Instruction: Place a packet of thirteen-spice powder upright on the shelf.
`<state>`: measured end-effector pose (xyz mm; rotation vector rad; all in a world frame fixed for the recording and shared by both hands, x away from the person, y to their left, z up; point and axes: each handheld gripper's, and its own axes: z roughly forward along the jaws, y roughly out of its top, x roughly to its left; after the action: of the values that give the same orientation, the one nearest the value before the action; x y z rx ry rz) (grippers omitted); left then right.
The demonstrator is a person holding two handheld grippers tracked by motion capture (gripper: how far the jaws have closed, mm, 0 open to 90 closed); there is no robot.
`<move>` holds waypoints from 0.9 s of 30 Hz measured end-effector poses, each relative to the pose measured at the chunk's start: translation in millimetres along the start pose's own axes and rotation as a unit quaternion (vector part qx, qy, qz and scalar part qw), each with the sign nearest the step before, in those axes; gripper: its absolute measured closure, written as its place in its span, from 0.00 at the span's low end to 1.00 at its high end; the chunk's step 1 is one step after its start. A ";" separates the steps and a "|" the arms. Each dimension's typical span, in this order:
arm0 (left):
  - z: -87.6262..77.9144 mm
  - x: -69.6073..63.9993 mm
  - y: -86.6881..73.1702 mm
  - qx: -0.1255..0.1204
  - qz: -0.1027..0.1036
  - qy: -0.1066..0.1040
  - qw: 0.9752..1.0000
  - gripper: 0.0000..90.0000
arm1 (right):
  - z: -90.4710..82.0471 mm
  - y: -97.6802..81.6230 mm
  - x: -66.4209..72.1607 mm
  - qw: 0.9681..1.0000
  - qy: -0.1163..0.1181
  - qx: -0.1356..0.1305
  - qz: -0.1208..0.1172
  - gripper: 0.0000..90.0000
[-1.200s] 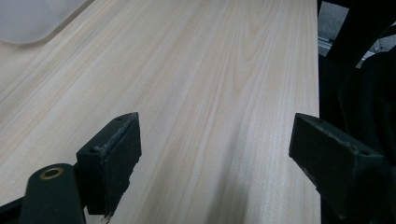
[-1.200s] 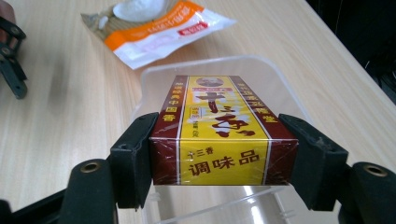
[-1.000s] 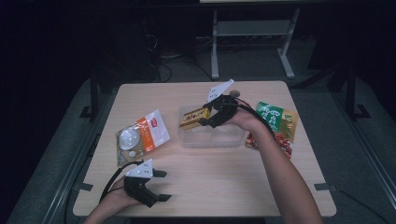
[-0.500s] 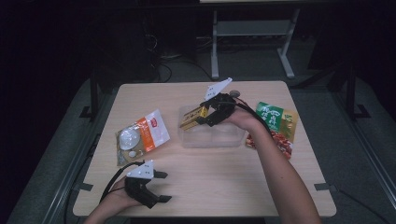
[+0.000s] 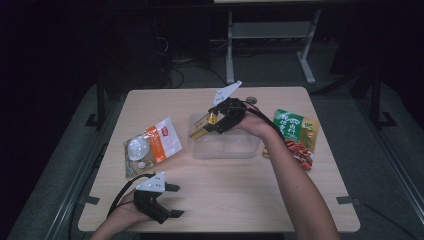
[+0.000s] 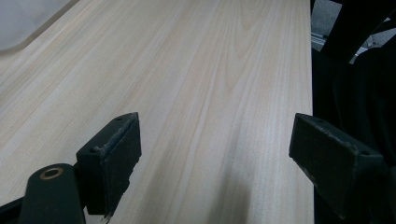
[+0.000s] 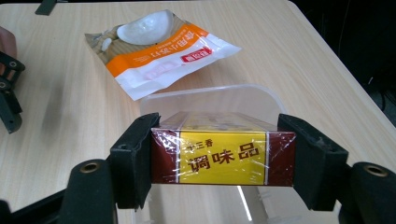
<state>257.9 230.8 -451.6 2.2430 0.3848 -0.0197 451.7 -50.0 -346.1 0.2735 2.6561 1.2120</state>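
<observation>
Right gripper view: right gripper clamps a maroon-and-yellow wrapped box above the clear plastic container.
Likely placing step; next, lower and release inside. Left gripper rests open on the near-left tabletop.

the box has a yellow panel with dark red chinese characters: small "十三香" above, large "调味品" below. the orange and white pouch carries white chinese characters along its orange band and a small red label, seen upside down and too small to read. the green pouch has white characters, too small to read.
</observation>
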 end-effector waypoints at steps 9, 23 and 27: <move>0.2 -0.5 0.5 0.003 0.004 -0.001 1.000 0.18 | 5.9 14.0 3.5 0.999 0.008 0.019 -0.025 0.35; 0.3 0.4 0.5 -0.001 0.003 -0.003 1.000 0.18 | 17.5 27.5 -0.9 1.000 0.017 0.021 -0.016 0.35; 0.5 0.0 0.7 0.000 0.003 -0.004 1.000 0.18 | 21.3 29.6 -1.2 1.000 0.018 0.015 -0.016 0.35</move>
<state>258.2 230.0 -451.4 2.2440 0.3730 -0.0249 460.9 -15.9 -337.1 0.2133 2.7006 1.1800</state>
